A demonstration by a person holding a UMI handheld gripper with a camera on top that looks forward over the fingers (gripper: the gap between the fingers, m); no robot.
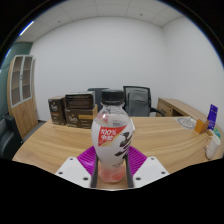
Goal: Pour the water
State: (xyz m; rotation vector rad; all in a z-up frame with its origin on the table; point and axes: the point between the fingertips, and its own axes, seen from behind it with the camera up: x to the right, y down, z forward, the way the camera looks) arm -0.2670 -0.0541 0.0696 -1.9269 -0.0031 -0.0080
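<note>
A clear plastic bottle (112, 135) with a white cap and a red-and-white label stands upright between my fingers, close to the camera. It holds a pinkish liquid at the bottom. My gripper (112, 166) has its purple pads (88, 157) pressed on the bottle's lower body from both sides. The bottle's base sits low between the fingers, over the near edge of a light wooden table (60, 145). No cup or other vessel shows in view.
The long wooden table runs away from me. Dark office chairs (137, 98) and brown boxes (70, 108) stand at its far side. A second desk with a purple item (211, 115) is at the right. A cabinet (20, 85) stands at the left wall.
</note>
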